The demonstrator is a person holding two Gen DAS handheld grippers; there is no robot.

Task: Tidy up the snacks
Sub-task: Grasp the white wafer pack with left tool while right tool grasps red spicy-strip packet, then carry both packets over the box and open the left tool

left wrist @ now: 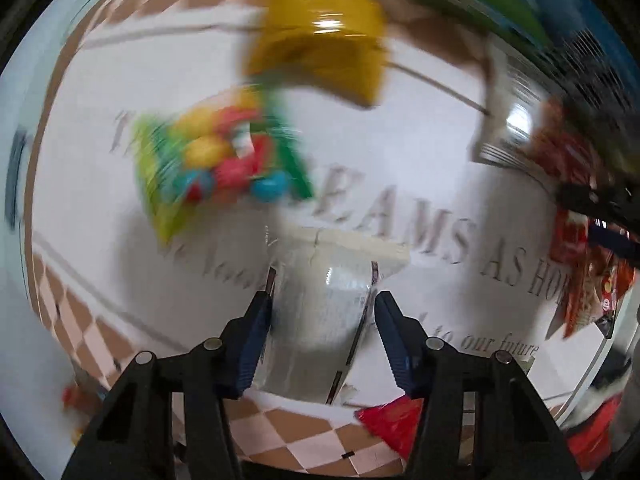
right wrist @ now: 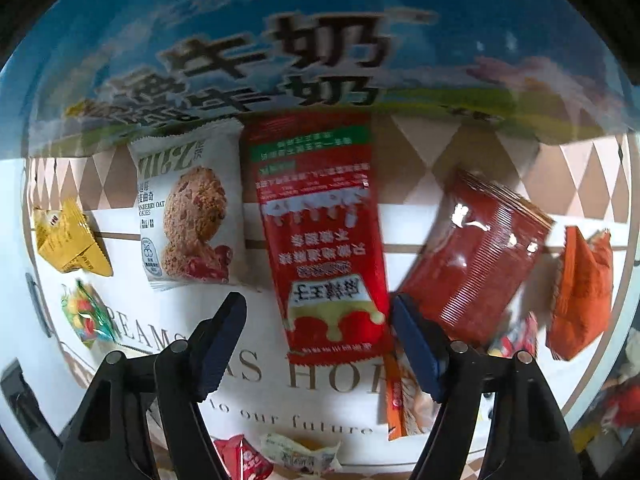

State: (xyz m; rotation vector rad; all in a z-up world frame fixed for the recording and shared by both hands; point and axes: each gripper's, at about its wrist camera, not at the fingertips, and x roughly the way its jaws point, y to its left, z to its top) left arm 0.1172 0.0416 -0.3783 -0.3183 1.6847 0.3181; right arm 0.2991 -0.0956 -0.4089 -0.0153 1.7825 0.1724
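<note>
A white printed mat point(right wrist: 320, 392) with checkered border covers the worktop point(left wrist: 16, 320); a blue milk carton box point(right wrist: 320, 32) stands behind.

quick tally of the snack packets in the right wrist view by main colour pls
red: 3 – tall packet, dark packet, small one at the bottom edge
white: 2 – cookie packet, pale packet at the bottom
yellow: 1
orange: 2 – bag at right, thin sachet
multicolour candy: 1
total: 9, leaving out blurred bits at the right edge
</note>
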